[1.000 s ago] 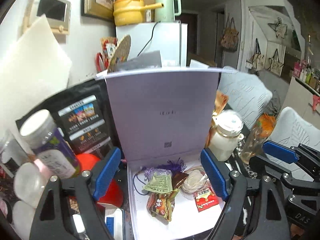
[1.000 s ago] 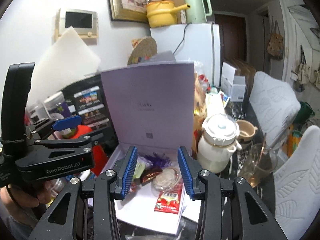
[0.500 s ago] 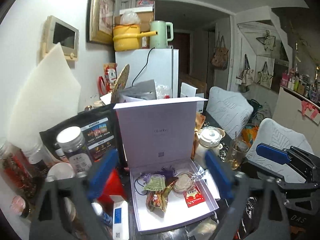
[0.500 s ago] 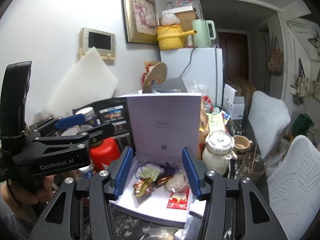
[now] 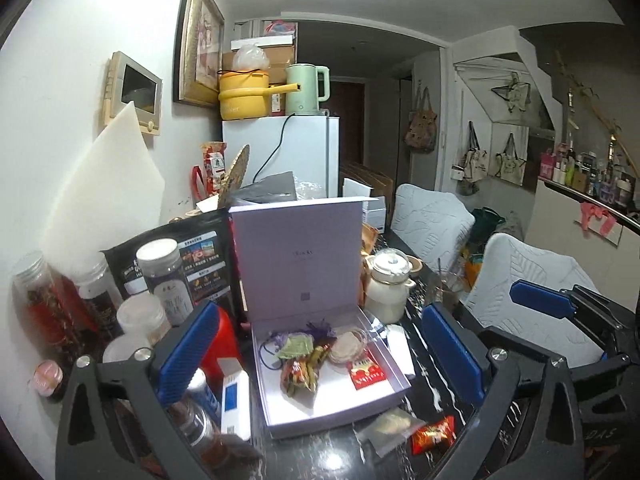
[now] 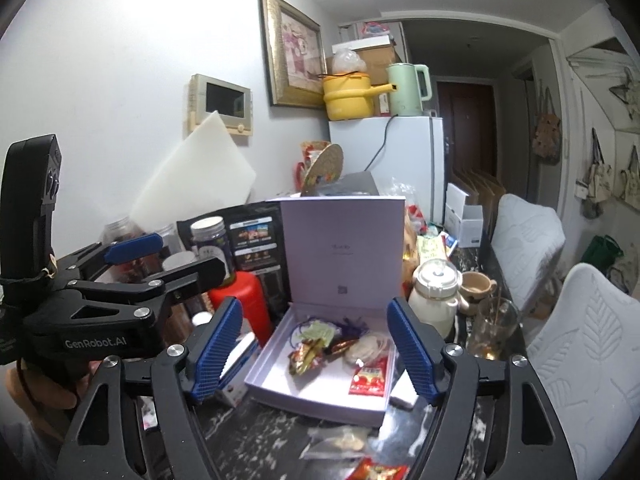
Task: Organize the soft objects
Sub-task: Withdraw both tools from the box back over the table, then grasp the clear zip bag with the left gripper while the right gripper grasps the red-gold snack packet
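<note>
We see a cluttered dark marble table (image 5: 420, 432) carrying a lilac box (image 5: 332, 404) whose lid stands upright at the back. Inside the box lie several soft packets: a green sachet (image 5: 297, 347), a multicoloured snack bag (image 5: 298, 374), a round clear-wrapped pastry (image 5: 347, 351) and a red sachet (image 5: 366, 372). We judge these as already sorted. Two items remain outside, on the table just in front of the box: a clear packet (image 5: 390, 426) and a small red wrapper (image 5: 434, 434); we judge these as the work left. The left gripper (image 5: 320, 356) hangs above the box, jaws spread wide and holding nothing. The right gripper (image 6: 312, 354) is likewise spread and empty, aimed at the box.
</note>
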Demonstrator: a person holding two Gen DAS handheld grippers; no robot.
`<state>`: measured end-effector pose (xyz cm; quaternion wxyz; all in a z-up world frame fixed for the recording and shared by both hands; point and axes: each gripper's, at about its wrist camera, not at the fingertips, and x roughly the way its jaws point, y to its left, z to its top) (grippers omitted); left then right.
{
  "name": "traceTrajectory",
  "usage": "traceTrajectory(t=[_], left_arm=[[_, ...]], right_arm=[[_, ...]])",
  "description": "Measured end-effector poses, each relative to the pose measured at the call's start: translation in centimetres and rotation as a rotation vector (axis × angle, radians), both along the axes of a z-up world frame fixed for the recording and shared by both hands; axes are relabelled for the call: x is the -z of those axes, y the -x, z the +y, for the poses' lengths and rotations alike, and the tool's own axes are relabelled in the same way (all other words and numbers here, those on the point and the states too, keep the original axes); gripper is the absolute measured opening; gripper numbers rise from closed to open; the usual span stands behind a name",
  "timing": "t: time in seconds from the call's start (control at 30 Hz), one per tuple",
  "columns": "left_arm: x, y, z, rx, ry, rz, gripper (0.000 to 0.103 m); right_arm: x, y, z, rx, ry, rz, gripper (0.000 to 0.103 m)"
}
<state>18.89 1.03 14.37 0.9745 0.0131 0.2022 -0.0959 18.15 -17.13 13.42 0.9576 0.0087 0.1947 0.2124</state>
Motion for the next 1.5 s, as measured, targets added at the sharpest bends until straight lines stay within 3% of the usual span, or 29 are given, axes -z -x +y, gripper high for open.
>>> traceTrajectory(t=[0.37, 0.73, 1.17, 1.5], left_arm=[[3.3, 3.2, 0.0, 0.032, 0.008, 0.068, 0.103], [7.5, 5.1, 0.9, 0.03, 0.039, 0.155, 0.103], [12.6, 5.6, 0.2, 0.069, 0.064, 0.283, 0.103], [16.0, 4.2, -0.4, 0.089, 0.085, 0.381, 0.103]], right_arm=[[3.1, 4.0, -0.3, 0.016, -0.001, 0.048, 0.081], [7.5, 6.7, -1.7, 0.103, 0.009, 0.111, 0.081], [14.2, 7.8, -1.2, 0.135, 0.023, 0.259, 0.081], [17.8, 5.6, -2.6, 0.181, 0.013, 0.356, 0.081]])
